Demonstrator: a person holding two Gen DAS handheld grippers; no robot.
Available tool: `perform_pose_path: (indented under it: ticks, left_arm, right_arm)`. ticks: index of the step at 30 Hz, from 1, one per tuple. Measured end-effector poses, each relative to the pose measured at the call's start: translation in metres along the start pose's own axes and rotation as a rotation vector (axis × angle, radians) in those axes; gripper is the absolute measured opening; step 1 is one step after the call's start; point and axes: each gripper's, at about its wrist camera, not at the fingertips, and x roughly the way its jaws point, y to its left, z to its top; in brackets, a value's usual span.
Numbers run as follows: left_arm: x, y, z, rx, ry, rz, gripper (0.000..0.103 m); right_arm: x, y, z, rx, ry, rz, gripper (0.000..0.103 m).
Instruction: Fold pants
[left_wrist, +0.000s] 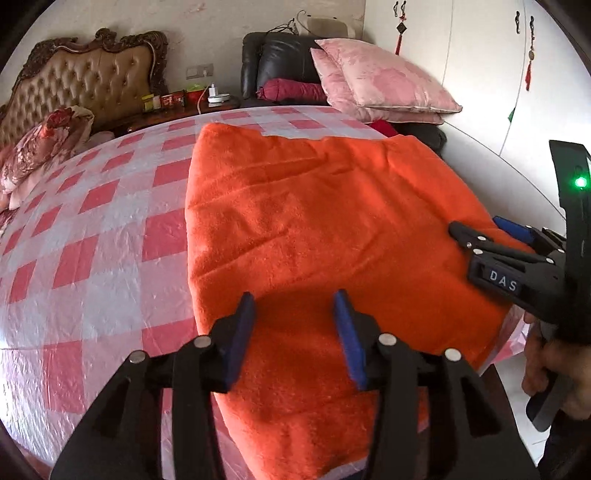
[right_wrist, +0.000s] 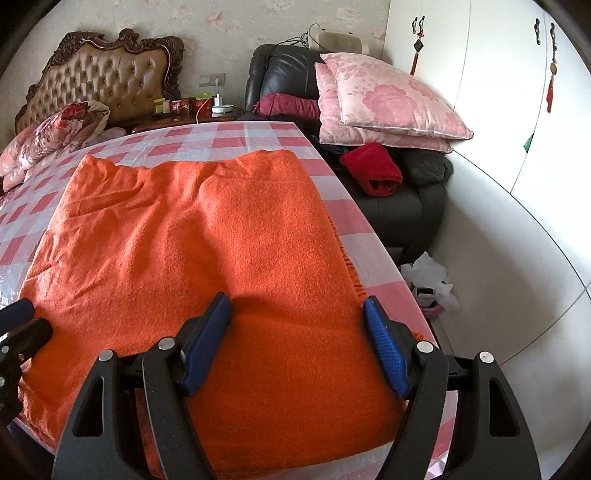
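pants: orange fleece pants lie flat on the checked table cover, already a broad doubled slab; near edge at the table's front edge, far edge away toward the headboard
long axis: runs away from both claws, front edge to far edge; a crease down the middle shows in the right wrist view
left gripper: jaws wide, nothing held; hovers over the near-left part of the cloth, left edge of pants just beside its left finger
right gripper: jaws wide, nothing held; over the near-right part, right finger at the frayed right edge
nearer hand: both about equally near the front hem, one per corner
relation for next move: cloth lies straight ahead and below; judged next step is a pinch of the near corners and a fold forward along the long axis
contact: cannot tell if pads touch cloth
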Motion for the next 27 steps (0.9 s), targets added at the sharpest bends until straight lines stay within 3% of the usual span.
perform_pose_path:
  ticks: [8, 12, 14, 16, 19, 22, 25, 27]
  left_arm:
    - [-0.001, -0.002, -0.004, 0.001, -0.012, 0.012, 0.046]
    - [-0.011, -0.009, -0.003, 0.008, -0.037, 0.075, 0.04]
    - [-0.019, -0.017, -0.004, 0.036, -0.073, 0.051, 0.04]
    - [-0.016, -0.026, -0.006, 0.075, -0.059, 0.038, 0.04]
    - [-0.008, -0.017, -0.009, 0.011, -0.028, -0.02, 0.042]
    - [-0.007, -0.008, -0.009, 0.01, -0.02, -0.055, 0.045]
    - [-0.007, -0.009, -0.01, 0.017, -0.024, -0.05, 0.045]
    - [-0.006, -0.008, -0.011, 0.02, -0.033, -0.054, 0.045]
  right_arm:
    - [-0.001, 0.001, -0.001, 0.012, -0.008, -0.007, 0.072]
    - [0.0, 0.0, -0.002, 0.021, -0.003, 0.004, 0.072]
    - [0.0, 0.001, -0.002, 0.024, 0.005, 0.006, 0.072]
    - [-0.001, 0.002, -0.001, 0.025, 0.016, 0.004, 0.072]
    - [-0.001, 0.003, -0.001, 0.021, 0.017, 0.003, 0.072]
    - [-0.002, 0.0, 0.001, 0.013, 0.017, 0.013, 0.074]
    - [-0.009, -0.011, 0.016, 0.055, 0.041, 0.036, 0.075]
    - [-0.027, -0.011, 0.036, 0.035, -0.03, 0.031, 0.075]
